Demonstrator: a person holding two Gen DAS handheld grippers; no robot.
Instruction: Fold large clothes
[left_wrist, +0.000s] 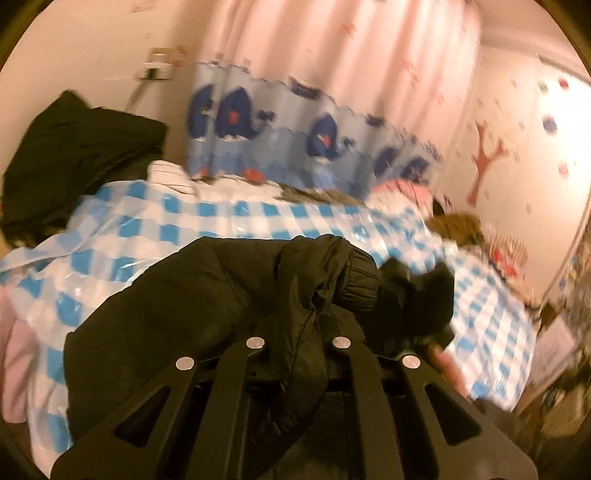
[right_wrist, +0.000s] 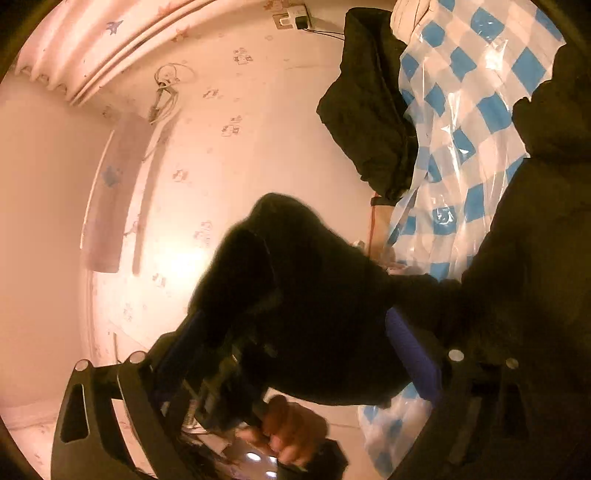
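A black jacket (left_wrist: 221, 314) was seen gathered on a blue-and-white checked sheet (left_wrist: 229, 218) spread over a bed, its ribbed cuff (left_wrist: 360, 280) bunched toward one o'clock in the left wrist view. A fold of the jacket was pinched in the left gripper (left_wrist: 297, 332), whose jaws were drawn close around the fabric. In the right wrist view, dark cloth was draped between the blue-padded fingers (right_wrist: 410, 347) of the right gripper (right_wrist: 295, 332); the jaws stood apart, and whether the cloth was actually clamped could not be told. A second dark garment (left_wrist: 74, 155) was heaped at ten o'clock near the wall, and a whale-print curtain (left_wrist: 295, 140) hung at twelve o'clock. Both views were blurred. The glossy sheet was judged likely to be dragged along with the jacket, and the thick, puffy fabric was thought liable to slip from so narrow a pinch, spoiling the fold. A trailing sleeve could also be caught beneath the body.
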